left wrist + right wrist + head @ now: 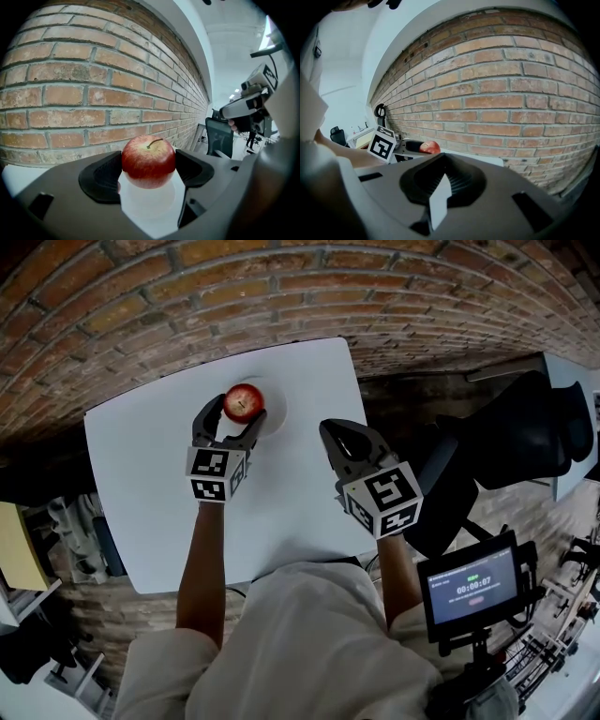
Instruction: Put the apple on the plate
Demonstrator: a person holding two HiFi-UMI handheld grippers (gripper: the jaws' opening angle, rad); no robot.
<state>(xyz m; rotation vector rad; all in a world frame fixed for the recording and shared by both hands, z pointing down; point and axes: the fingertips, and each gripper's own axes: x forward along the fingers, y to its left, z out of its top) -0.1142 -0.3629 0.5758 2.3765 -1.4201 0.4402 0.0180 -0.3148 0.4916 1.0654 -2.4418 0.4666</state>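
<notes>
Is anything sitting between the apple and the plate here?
Nothing visible does. The apple, gripped in the left tool, is right over the white plate, with only bare plate beneath it.

Left part of table: bare white top, open from near edge to far edge.
Middle strip: bare top between left gripper and right gripper; the two are well apart.
Plate: near the far edge; the apple fills the left gripper's jaw gap over it, touching both pads.
Far side: brick wall close behind the table edge.
Right side: right gripper, jaws together, over the table's right edge; black chair beyond.
Near edge: blocked by the person's torso and forearms.
</notes>
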